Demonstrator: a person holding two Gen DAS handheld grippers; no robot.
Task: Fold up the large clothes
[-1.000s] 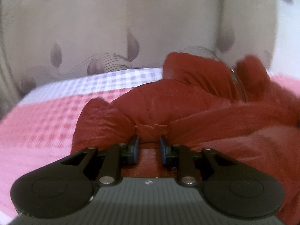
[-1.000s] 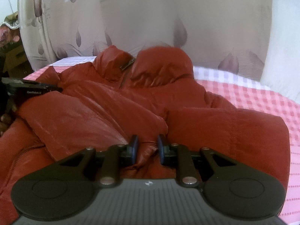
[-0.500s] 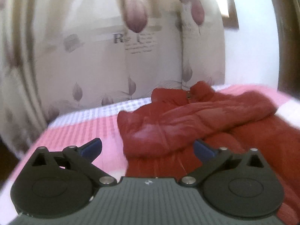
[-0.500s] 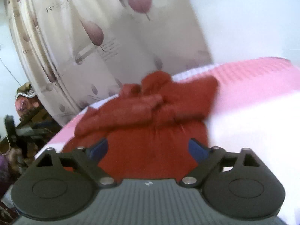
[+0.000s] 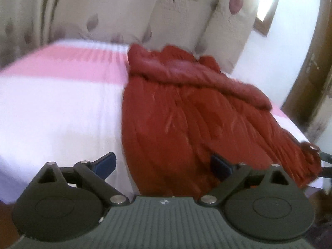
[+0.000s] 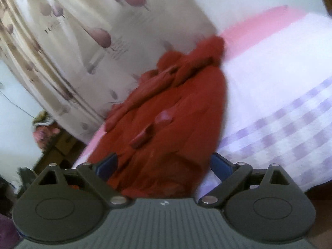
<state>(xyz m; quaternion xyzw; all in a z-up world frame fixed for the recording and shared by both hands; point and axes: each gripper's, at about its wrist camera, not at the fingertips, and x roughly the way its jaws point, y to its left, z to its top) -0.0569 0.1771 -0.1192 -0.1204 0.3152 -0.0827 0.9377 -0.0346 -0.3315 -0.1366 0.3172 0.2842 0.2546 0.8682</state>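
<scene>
A dark red padded jacket [image 5: 197, 114] lies spread on the bed, its sleeves folded across the chest and its collar toward the curtain. My left gripper [image 5: 162, 161] hovers at the jacket's near hem, over its left edge. Its jaws stand wide and are closing slightly, with nothing pinched between the blue pads [image 5: 104, 162]. In the right wrist view the jacket [image 6: 176, 124] runs away from my right gripper [image 6: 164, 164], which is open above the hem's other corner and holds nothing. Both views are blurred by motion.
The bed [image 5: 62, 114] has a pink, white and lilac checked cover [image 6: 280, 124]. A cream curtain with leaf prints [image 5: 166, 20] hangs behind it. A brown door frame [image 5: 307, 72] stands on the right, and cluttered furniture [image 6: 45, 128] beside the bed's left side.
Both grippers let go of the red jacket's folded sleeves, opened wide and drew back from near the collar to the hem. The sleeves stay folded across the chest.
</scene>
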